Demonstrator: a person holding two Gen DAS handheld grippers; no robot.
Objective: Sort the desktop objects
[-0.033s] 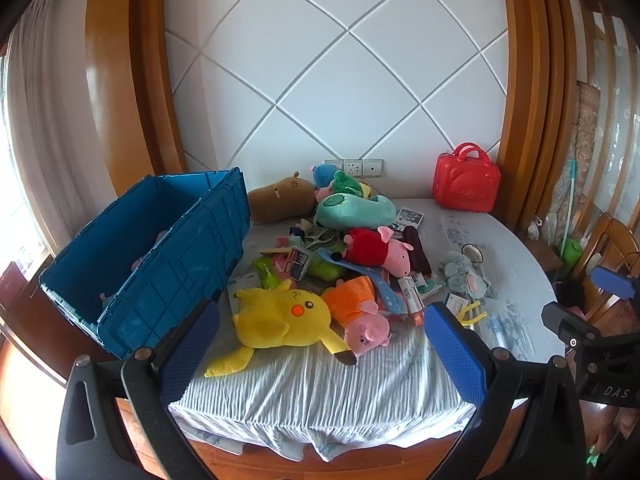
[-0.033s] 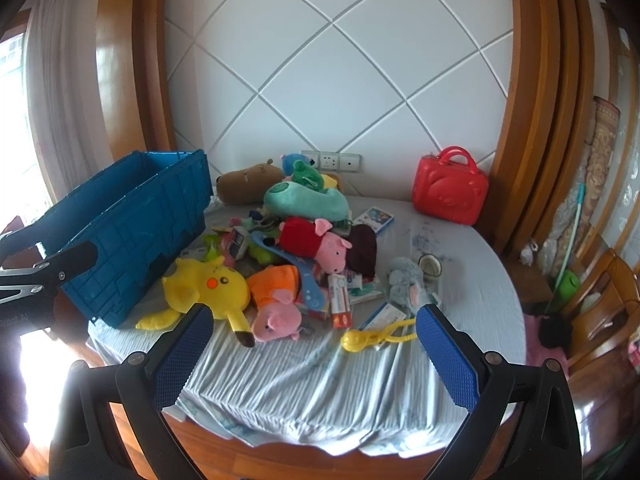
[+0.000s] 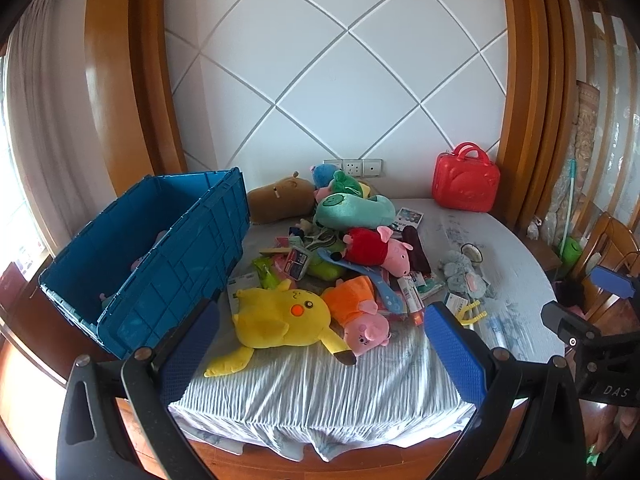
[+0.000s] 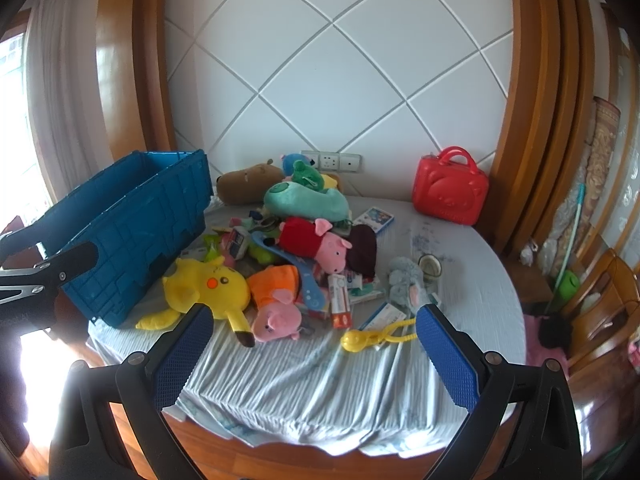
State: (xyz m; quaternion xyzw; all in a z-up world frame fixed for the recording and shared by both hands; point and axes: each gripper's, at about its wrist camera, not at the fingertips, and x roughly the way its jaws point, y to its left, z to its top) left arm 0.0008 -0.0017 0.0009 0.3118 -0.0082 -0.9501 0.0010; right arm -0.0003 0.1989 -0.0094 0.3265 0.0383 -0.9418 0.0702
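A heap of toys lies on the round table with a pale striped cloth point(image 3: 320, 384). At the front are a yellow Pikachu plush point(image 3: 280, 316) and an orange-dress pig plush point(image 3: 356, 312). Behind them lie a red-dress pig point(image 3: 376, 250), a teal plush point(image 3: 354, 210) and a brown plush point(image 3: 280, 196). An open blue crate point(image 3: 160, 248) stands at the left. My left gripper point(image 3: 322, 309) hovers open before the table's front edge, holding nothing. My right gripper point(image 4: 314, 310) is likewise open and empty, with a yellow clip toy point(image 4: 376, 334) lying beyond it.
A red toy case point(image 3: 466, 184) stands at the back right by the wall. A grey elephant plush point(image 3: 464, 272), cards and small packets lie right of the heap. Wooden chairs point(image 4: 600, 300) stand at the right. The quilted wall closes the back.
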